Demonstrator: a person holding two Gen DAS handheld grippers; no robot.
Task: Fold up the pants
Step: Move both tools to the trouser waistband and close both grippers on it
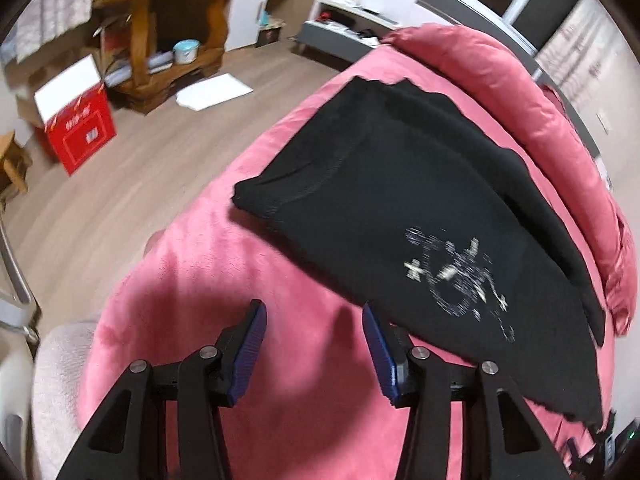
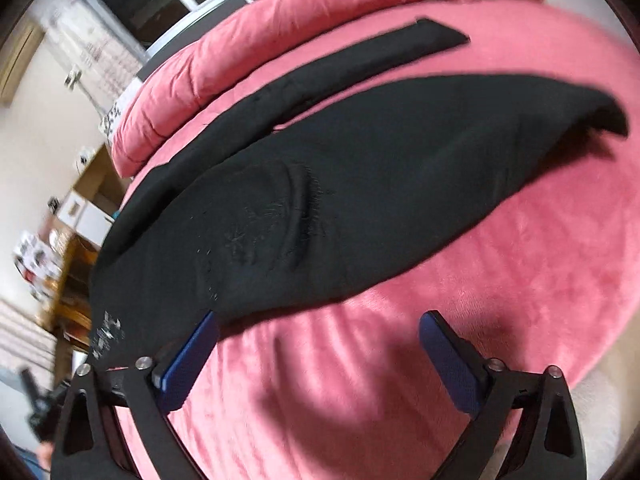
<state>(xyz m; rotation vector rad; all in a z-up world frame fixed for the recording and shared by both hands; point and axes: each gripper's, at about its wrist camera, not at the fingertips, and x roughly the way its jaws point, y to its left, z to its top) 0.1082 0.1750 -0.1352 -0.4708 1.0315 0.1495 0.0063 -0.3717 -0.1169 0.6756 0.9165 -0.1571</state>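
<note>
Black pants [image 1: 380, 200] lie spread on a pink blanket [image 1: 192, 280], with a white print [image 1: 456, 280] near their close edge. My left gripper [image 1: 312, 312] is open above bare blanket, and its right finger [image 1: 380, 356] stands just beside the pants' near edge. In the right wrist view the pants [image 2: 360, 184] stretch across the bed, one leg lying above the other. My right gripper [image 2: 320, 320] is open over the blanket [image 2: 520, 260], its left finger [image 2: 188, 360] at the pants' near edge. Neither gripper has anything between its pads.
A rolled pink duvet [image 1: 500, 72] [image 2: 280, 20] runs along the bed's far side behind the pants. On the wooden floor stand a red box [image 1: 80, 136], a wooden shelf unit [image 1: 176, 40] and a grey bench [image 1: 340, 36]. A white sheet [image 1: 214, 91] lies on the floor.
</note>
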